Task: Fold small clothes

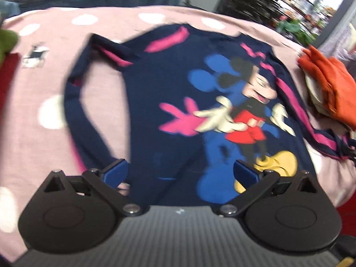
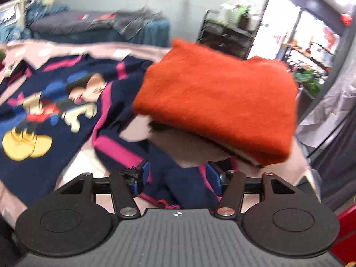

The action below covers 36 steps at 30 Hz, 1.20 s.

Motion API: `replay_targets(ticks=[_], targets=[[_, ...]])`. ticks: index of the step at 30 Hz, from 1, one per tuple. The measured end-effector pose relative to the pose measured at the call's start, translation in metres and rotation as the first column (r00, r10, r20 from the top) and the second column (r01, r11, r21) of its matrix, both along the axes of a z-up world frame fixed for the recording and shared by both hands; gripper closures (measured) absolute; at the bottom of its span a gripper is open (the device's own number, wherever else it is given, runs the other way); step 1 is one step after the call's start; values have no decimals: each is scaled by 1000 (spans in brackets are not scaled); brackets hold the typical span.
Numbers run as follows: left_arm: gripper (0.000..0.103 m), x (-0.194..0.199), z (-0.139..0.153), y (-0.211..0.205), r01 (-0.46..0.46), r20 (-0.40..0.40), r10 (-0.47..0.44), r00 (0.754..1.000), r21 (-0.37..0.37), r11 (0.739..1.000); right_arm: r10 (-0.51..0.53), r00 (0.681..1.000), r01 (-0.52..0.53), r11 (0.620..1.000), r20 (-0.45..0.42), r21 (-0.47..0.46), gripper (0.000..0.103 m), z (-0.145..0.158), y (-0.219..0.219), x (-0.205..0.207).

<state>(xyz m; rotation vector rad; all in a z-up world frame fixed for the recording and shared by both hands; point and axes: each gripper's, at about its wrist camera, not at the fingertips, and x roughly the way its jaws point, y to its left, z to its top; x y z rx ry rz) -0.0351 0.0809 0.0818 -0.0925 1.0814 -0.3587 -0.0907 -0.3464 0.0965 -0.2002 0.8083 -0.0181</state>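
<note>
A navy long-sleeved shirt [image 1: 169, 102] with pink stripes and a cartoon mouse print lies spread flat on a pink dotted cloth [image 1: 33, 120]. My left gripper [image 1: 180, 173] is open, just above the shirt's near hem, its blue pads wide apart. In the right wrist view the same shirt [image 2: 51, 102] lies to the left, and its right sleeve [image 2: 124, 151] runs down between the fingers. My right gripper [image 2: 178, 175] is open over the sleeve end, the cuff bunched between the pads.
A folded orange garment [image 2: 218, 109] sits on a stack of folded clothes right of the shirt; it also shows in the left wrist view [image 1: 329, 82]. A green item [image 1: 6, 42] lies at the far left. A dark sofa [image 2: 89, 24] stands behind.
</note>
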Motion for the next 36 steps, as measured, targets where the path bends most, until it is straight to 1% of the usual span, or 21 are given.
replay_targets(ticks=[2,3,6,7,8,9,10,12,13,14,15,16,19,20,23,27,30,31,32,34,36], targets=[[0,-2,-4,-13,37,-11,-37,999,-2,999,-38,997,34,998,-61,-60,45,-15,2,7],[0,-3,-6,-18,52,-16,-52,999,-4,999,-47,995,42,997,-84,-67,63,-19,1,7],[0,-5,-10,-25,67,-28,-68,997,-11,998,-70,995,70,998,-67,-7,91,-15,-10,0],[0,-6,-11,-27,66,-32,-66,997,-16,998,-89,995,92,994,-54,57,91,-7,-18,-3],[0,-6,-12,-28,63,-35,-64,997,-19,998,-119,992,123,978,-36,169,91,4,-30,-5],[0,-5,-13,-29,59,-38,-59,998,-20,998,-156,988,153,934,-19,321,91,16,-48,-10],[0,-5,-13,-30,54,-41,-55,998,-18,998,-188,982,169,862,-9,478,92,26,-65,-15],[0,-4,-14,-33,56,-41,-57,998,-25,998,-217,976,120,657,34,745,92,45,-98,-28],[0,-4,-13,-34,56,-40,-57,998,-36,998,-212,975,61,545,67,836,92,54,-112,-33],[0,-5,-13,-36,57,-41,-59,997,-47,997,-212,971,0,458,109,889,92,63,-121,-39],[0,-5,-14,-38,63,-43,-65,997,-57,996,-220,962,-59,409,161,911,92,73,-127,-45],[0,-5,-14,-40,67,-44,-70,997,-65,996,-226,951,-108,400,212,910,92,85,-130,-49],[0,-7,-13,-46,78,-45,-81,996,-73,994,-233,918,-175,488,321,855,91,110,-129,-62],[0,-8,-13,-48,81,-46,-85,995,-75,994,-245,907,-183,500,341,846,91,115,-130,-65],[0,-9,-13,-49,80,-50,-84,995,-75,994,-298,866,-232,470,401,852,91,116,-135,-75],[0,-9,-13,-46,71,-55,-75,996,-85,994,-363,799,-290,466,479,836,91,122,-139,-78],[0,-9,-13,-46,64,-57,-69,996,-85,994,-365,800,-295,453,477,841,91,125,-143,-68],[0,-9,-14,-46,64,-58,-69,996,-84,994,-351,808,-316,418,473,852,91,124,-141,-64],[0,-8,-14,-46,66,-60,-71,996,-85,994,-332,827,-341,347,454,874,91,120,-137,-57],[0,-9,-14,-49,75,-64,-81,995,-88,993,-274,865,-400,131,420,907,90,111,-128,-42],[0,-9,-14,-51,83,-65,-89,994,-87,993,-181,876,-467,-80,448,881,90,109,-104,-31]])
